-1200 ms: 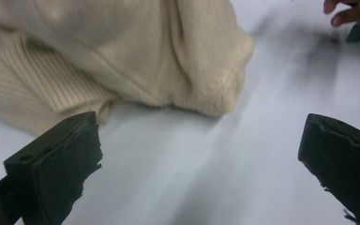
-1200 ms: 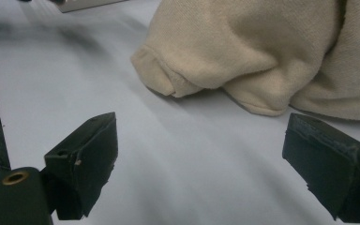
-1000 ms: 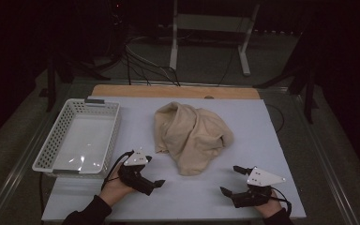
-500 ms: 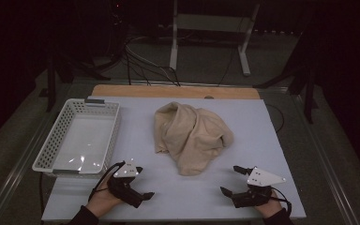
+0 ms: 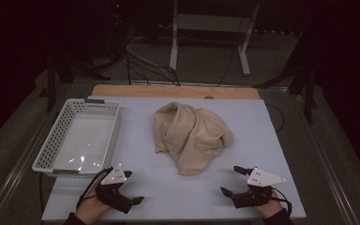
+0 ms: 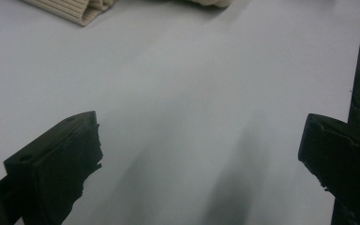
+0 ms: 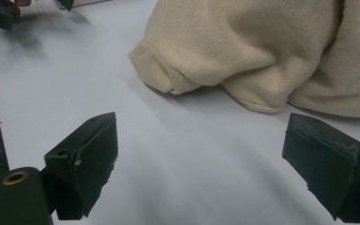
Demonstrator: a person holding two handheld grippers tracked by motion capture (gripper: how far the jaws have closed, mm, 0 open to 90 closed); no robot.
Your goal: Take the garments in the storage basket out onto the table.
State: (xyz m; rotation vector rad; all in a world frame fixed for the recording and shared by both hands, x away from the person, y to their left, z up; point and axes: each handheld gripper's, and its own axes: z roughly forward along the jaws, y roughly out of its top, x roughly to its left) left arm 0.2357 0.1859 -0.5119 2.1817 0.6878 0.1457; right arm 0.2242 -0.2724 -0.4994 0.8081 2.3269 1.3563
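The basket (image 5: 77,136) sits at nine o'clock. The left gripper (image 5: 131,187) and right gripper (image 5: 232,180) wait with jaws spread and empty near six o'clock. The crumpled sweater (image 5: 192,136) lies mid-table; grasping it likely comes next.

Setting: lab or recording studio, not home. You work at white table (image 5: 136,140) with bare wooden strip (image 5: 173,91) at far edge, set under fixed overhead camera. Room around you dark; only tabletop lit. Beyond table: bundle of black cables (image 5: 143,58) trailing over grey floor, white metal stand (image 5: 208,28) with 2 legs, dark tripod-like legs (image 5: 304,77) at right. Metal rails (image 5: 16,168) frame table sides.
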